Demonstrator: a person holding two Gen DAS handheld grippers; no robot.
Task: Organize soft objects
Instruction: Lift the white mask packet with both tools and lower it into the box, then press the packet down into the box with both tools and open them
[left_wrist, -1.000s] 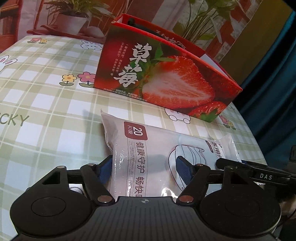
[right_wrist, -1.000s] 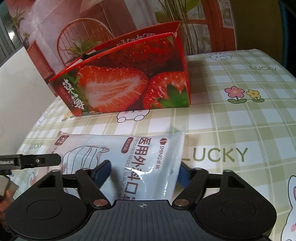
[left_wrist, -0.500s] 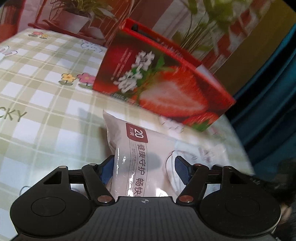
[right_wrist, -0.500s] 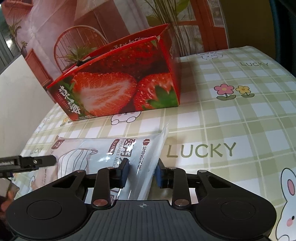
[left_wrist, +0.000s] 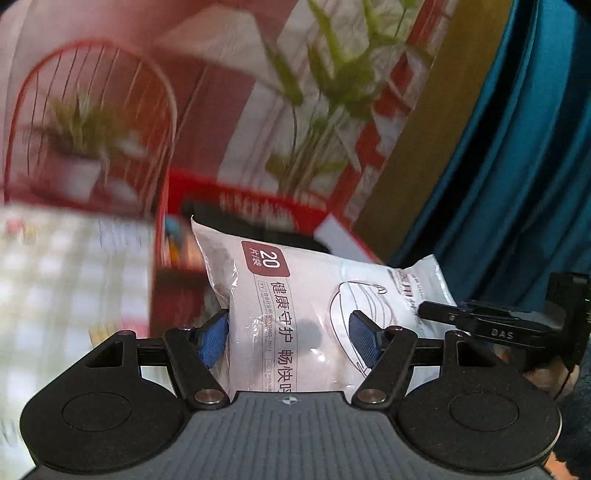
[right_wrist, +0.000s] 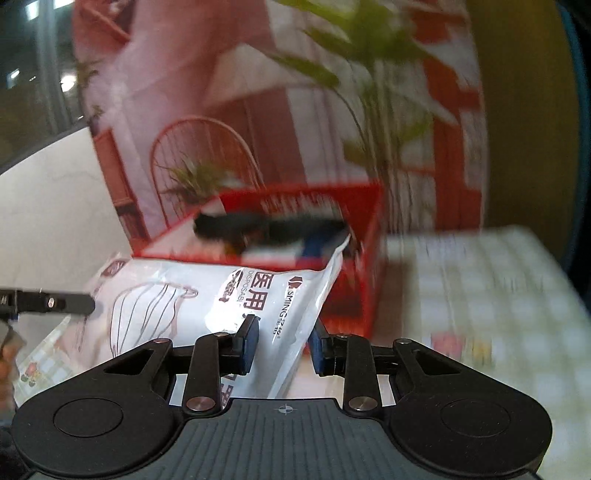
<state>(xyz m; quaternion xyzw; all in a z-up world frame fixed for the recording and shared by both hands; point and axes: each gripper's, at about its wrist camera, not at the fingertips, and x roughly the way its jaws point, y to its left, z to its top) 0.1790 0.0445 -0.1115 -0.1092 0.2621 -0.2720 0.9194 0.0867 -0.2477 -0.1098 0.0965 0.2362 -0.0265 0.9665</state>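
Note:
A white plastic pack of face masks (left_wrist: 314, 295) hangs in the air between both grippers, in front of the open red strawberry box (left_wrist: 177, 280). My left gripper (left_wrist: 290, 334) is shut on one end of the pack, blue pads pressing its sides. My right gripper (right_wrist: 282, 345) is shut on the other end (right_wrist: 258, 295). The box (right_wrist: 369, 266) shows its open top with dark and coloured items inside, blurred. The pack is level with the box's rim and just short of it.
The checked green-and-white tablecloth (right_wrist: 480, 280) lies to the right of the box and also shows in the left wrist view (left_wrist: 55, 288). A printed backdrop with plants and a chair stands behind. A teal curtain (left_wrist: 517, 166) hangs at the right.
Both grippers have lifted the mask pack off the table to the height of the box rim. The right gripper closed on the pack one second to half a second ago.

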